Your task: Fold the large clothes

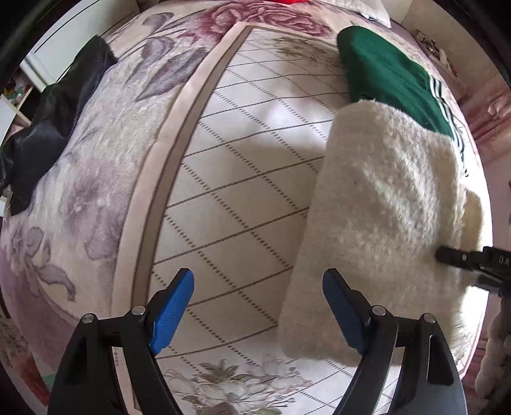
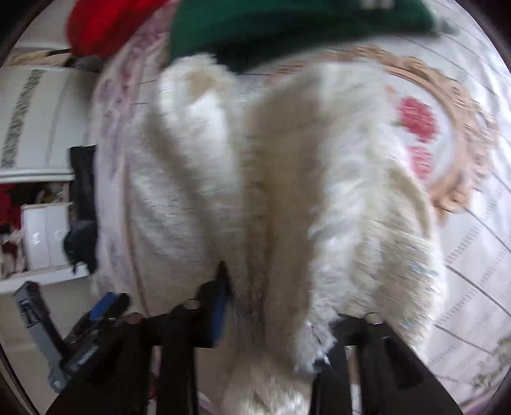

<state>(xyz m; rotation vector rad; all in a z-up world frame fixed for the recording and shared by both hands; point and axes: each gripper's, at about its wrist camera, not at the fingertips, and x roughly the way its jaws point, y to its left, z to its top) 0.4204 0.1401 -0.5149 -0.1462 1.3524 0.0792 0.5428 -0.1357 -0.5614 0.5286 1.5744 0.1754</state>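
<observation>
The left gripper (image 1: 258, 311) hung over the bedspread (image 1: 249, 166) with its 2 blue-padded fingers (image 1: 174, 311) spread wide and nothing between them; below them lay only the quilted diamond pattern of the cover. In the left wrist view the cream fleece garment (image 1: 389, 204) lay folded on the bed at about 3 o'clock from that gripper, its near edge just beside the right-hand pad. Past it, toward 1 o'clock, a green garment (image 1: 386, 70) with white stripes lay flat, and the fleece overlapped its near end. At 9 o'clock to 10 o'clock a black garment (image 1: 54, 111) was draped over the floral border of the bedspread. The tip of the right gripper (image 1: 460, 257) reached in from the frame's 3 o'clock edge and rested against the fleece.

The right wrist view was blurred. The right gripper (image 2: 281, 306) pointed down into the fleece garment (image 2: 287, 178), which bunched up in 2 thick folds running toward 12 o'clock. A fold of pile lay between the jaws and covered the right-hand finger; the left-hand finger (image 2: 220, 303), with its blue pad, stood beside the fold. The jaws stood part-way apart, and whether the pads pressed on the cloth could not be told. At 12 o'clock the green garment (image 2: 287, 22) lay beyond the fleece, with a red garment (image 2: 105, 22) at 11 o'clock. The left gripper (image 2: 105, 308) showed at 8 o'clock, low in the frame
</observation>
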